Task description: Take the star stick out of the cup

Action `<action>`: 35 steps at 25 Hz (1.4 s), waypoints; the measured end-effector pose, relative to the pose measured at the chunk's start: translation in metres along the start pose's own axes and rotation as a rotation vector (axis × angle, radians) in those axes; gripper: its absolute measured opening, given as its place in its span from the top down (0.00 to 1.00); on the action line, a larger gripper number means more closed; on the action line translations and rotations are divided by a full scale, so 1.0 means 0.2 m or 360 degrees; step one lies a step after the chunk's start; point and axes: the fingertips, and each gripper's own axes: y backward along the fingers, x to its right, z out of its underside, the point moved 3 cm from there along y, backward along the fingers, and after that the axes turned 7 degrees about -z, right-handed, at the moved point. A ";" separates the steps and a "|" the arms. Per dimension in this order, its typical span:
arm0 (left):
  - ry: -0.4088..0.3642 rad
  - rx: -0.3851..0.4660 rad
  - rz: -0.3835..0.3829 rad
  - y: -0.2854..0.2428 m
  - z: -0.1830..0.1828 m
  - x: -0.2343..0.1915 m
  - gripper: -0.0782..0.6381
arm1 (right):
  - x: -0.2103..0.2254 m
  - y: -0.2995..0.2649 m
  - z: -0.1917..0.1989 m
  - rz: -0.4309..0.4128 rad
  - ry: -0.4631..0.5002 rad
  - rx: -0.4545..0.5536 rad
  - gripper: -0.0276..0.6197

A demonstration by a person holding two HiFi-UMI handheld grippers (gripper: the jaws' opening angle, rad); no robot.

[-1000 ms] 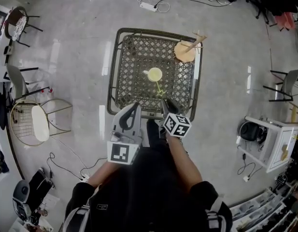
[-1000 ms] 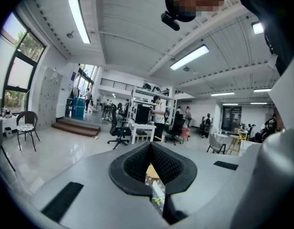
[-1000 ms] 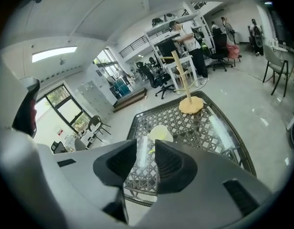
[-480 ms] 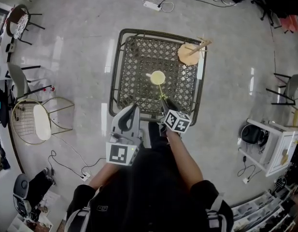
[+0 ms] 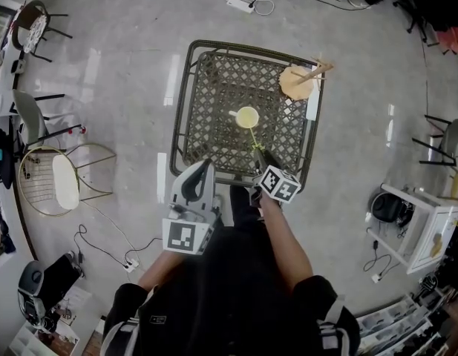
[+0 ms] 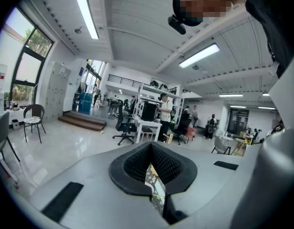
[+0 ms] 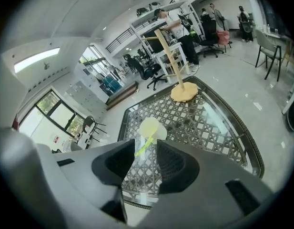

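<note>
Head view: round cup (image 5: 247,116); lattice table (image 5: 214,128)

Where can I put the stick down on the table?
Bare: the left half, between the cup and the table's left rim. Crowded: the far right corner with the wooden stand, and near the cup's stick.

On the right gripper (image 7: 146,151) the jaws are opening, the green star stick (image 7: 142,148) between them, leaning from the cup (image 7: 152,127) just ahead.
</note>
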 end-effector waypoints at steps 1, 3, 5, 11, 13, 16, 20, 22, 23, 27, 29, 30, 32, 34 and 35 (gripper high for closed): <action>0.0002 -0.0004 -0.0001 0.00 0.00 0.00 0.87 | 0.01 0.00 0.01 0.0009 -0.0010 -0.0011 0.76; 0.0008 -0.0010 -0.0002 0.00 0.01 0.00 0.87 | 0.02 -0.01 0.02 0.0019 -0.0035 -0.0030 0.76; 0.0008 -0.0008 -0.0005 0.00 0.01 -0.01 0.87 | 0.02 -0.02 0.02 0.0012 -0.0046 -0.0035 0.76; -0.0048 -0.0021 -0.0005 -0.01 0.02 -0.02 0.87 | 0.01 -0.09 0.03 0.0002 -0.0049 -0.0080 0.76; -0.0013 -0.0020 -0.0016 -0.01 0.01 -0.02 0.87 | 0.01 -0.10 0.03 0.0007 -0.0051 -0.0103 0.81; -0.0011 -0.0018 -0.0024 -0.02 0.00 -0.02 0.87 | 0.01 -0.11 0.03 0.0016 -0.0034 -0.0118 0.91; -0.0003 -0.0009 -0.0042 0.01 0.00 -0.02 0.87 | 0.01 -0.11 0.02 0.0018 -0.0012 -0.0107 0.91; -0.0034 -0.0031 -0.0049 0.03 0.01 -0.03 0.87 | 0.00 -0.10 0.01 0.0022 -0.0002 -0.0094 0.91; -0.0045 -0.0033 -0.0049 0.04 0.01 -0.04 0.87 | 0.00 -0.09 0.01 0.0026 0.0004 -0.0087 0.91; 0.0007 0.0042 -0.0040 0.11 -0.03 -0.02 0.87 | -0.01 -0.03 0.03 0.0050 0.0025 -0.0068 0.92; 0.0011 0.0066 -0.0037 0.15 -0.04 -0.01 0.87 | -0.01 0.01 0.03 0.0058 0.0034 -0.0047 0.92; 0.0011 0.0075 -0.0035 0.17 -0.05 -0.01 0.87 | -0.02 0.03 0.04 0.0060 0.0038 -0.0034 0.92; -0.0001 0.0089 -0.0027 0.22 -0.05 -0.01 0.87 | -0.03 0.07 0.04 0.0061 0.0045 -0.0005 0.93; -0.0023 0.0104 -0.0016 0.28 -0.03 -0.01 0.87 | -0.04 0.12 0.06 0.0062 0.0052 0.0026 0.92; -0.0018 0.0115 -0.0016 0.31 -0.03 0.00 0.87 | -0.04 0.14 0.07 0.0062 0.0055 0.0040 0.93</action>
